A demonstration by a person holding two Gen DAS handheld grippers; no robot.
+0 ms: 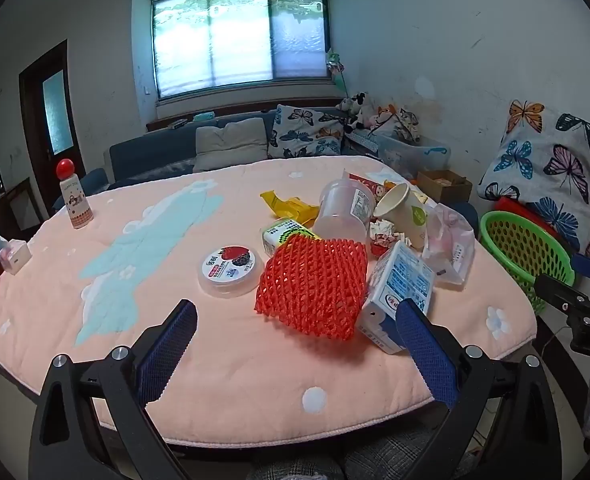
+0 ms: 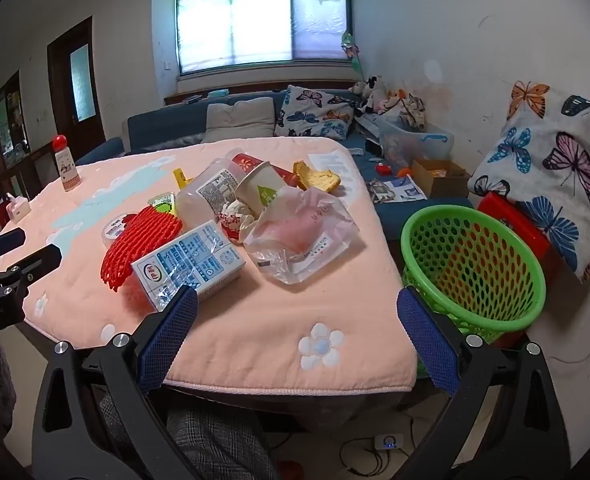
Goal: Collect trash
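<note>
Both tongs hang wide open over the near edge of the table (image 1: 231,364), nothing between their blue pads. Just ahead of the left tongs (image 1: 295,320) lies one red foam net (image 1: 313,282), and a white and blue milk carton (image 1: 399,280) lies tipped on its side just beside the right pad. To the left of the net sits one round plastic lid (image 1: 231,270) with a berry picture. Beyond the net the trash is heaped together: one small green and white carton (image 1: 281,232), one clear plastic tub (image 1: 345,208) on its side, one paper cup (image 1: 405,210) also tipped over, one yellow wrapper (image 1: 291,204), some crumpled paper (image 1: 385,232) and one clear plastic bag (image 1: 451,246). Far to the left stand one bottle with a red ball cap (image 1: 73,196) and one small tissue box (image 1: 15,256), well apart from the heap. From the right tongs (image 2: 297,312) the milk carton (image 2: 191,266) touches the left pad's tip in view, and the plastic bag (image 2: 303,236) lies straight ahead. One green basket (image 2: 475,264) stands off the table's edge, just beyond the right pad, and looks empty. The left tongs' tips (image 2: 19,256) show at the left edge of the right wrist view.
</note>
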